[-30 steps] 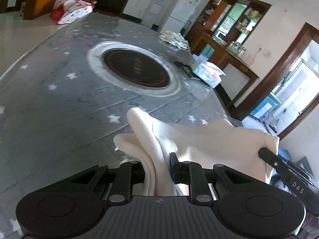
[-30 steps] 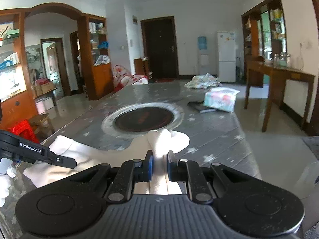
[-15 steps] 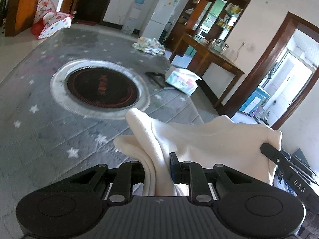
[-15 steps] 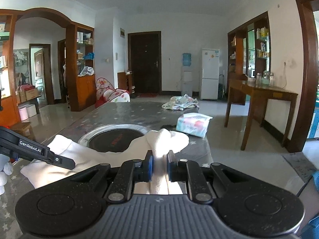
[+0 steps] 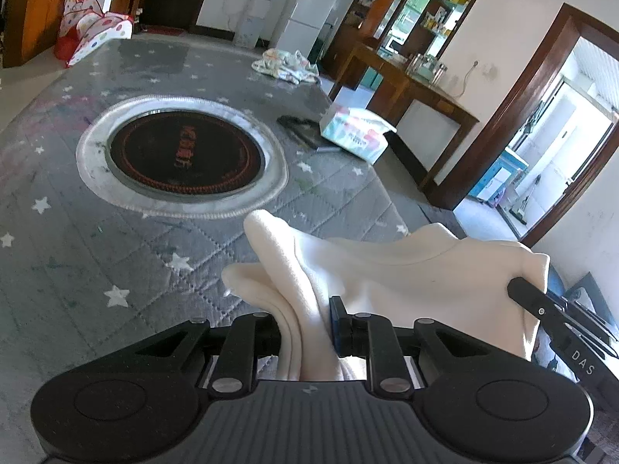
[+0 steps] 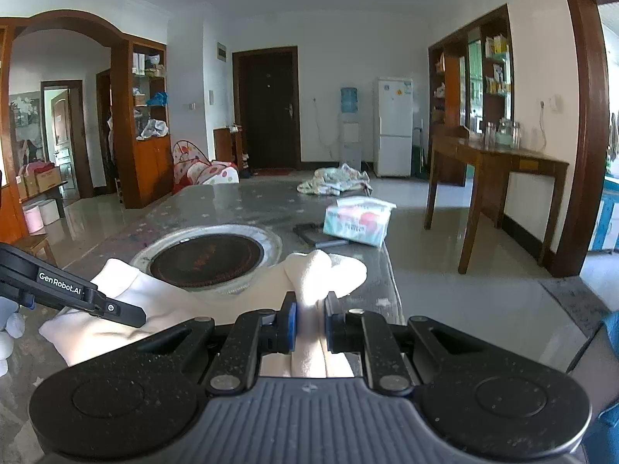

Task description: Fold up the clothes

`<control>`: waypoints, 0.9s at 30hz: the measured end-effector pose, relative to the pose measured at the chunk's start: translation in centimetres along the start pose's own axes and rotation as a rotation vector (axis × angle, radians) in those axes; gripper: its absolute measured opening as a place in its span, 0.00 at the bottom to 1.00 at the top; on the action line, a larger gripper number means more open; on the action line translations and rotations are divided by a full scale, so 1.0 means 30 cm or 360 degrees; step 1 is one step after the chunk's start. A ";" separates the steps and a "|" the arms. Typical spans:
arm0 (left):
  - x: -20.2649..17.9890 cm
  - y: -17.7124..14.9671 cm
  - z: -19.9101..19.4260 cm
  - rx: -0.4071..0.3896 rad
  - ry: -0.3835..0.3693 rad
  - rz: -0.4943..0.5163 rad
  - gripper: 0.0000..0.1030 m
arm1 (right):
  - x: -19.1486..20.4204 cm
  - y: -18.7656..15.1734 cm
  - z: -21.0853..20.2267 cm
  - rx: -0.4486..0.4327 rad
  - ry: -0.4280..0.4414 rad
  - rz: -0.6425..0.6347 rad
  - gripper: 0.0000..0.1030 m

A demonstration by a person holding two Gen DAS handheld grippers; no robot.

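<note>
While both are clamping folds of the cream fleece garment (image 5: 406, 270), the left tool (image 5: 305, 321) and right tool (image 6: 309, 321) are holding it low centre above the grey star-patterned table (image 5: 116, 232).

Both grippers, left gripper (image 5: 305, 324) and right gripper (image 6: 309, 323), are showing matte black ribbed housings, silver pivot screws (blue pads inside), white "GenRobot.AI" and "DAS" lettering
</note>
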State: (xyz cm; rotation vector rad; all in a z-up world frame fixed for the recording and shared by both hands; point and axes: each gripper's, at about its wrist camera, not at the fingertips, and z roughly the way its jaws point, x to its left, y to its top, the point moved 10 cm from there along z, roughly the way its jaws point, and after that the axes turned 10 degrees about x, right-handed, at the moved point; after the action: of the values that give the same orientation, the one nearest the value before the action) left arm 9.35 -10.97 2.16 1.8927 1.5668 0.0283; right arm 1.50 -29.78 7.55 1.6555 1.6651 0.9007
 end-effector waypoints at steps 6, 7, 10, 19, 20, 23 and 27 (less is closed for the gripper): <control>0.021 -0.019 0.060 0.0059 0.0017 -0.0011 0.20 | -0.019 -0.041 0.060 0.0064 -0.0005 0.0020 0.12; 0.026 -0.022 0.069 0.0068 0.0020 -0.0015 0.20 | -0.023 -0.048 0.069 0.0074 -0.0006 0.0023 0.12; 0.036 -0.030 0.092 0.0090 0.0025 -0.0019 0.20 | -0.033 -0.067 0.098 0.0105 -0.0010 0.0031 0.12; 0.066 -0.060 0.147 0.0151 0.0045 -0.0029 0.23 | -0.060 -0.112 0.181 0.0184 -0.0028 0.0058 0.12; 0.070 -0.062 0.151 0.0156 0.0047 -0.0031 0.23 | -0.061 -0.116 0.188 0.0191 -0.0030 0.0060 0.12; 0.082 -0.070 0.163 0.0169 0.0053 -0.0037 0.24 | -0.071 -0.130 0.210 0.0213 -0.0042 0.0067 0.12; 0.096 -0.073 0.168 0.0172 0.0072 -0.0037 0.29 | -0.089 -0.151 0.244 0.0252 -0.0063 0.0087 0.13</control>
State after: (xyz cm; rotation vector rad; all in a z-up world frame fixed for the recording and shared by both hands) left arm 10.37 -10.72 -3.96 1.9694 1.6500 -0.0245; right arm 4.90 -32.05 -0.48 1.8202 1.7094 0.7729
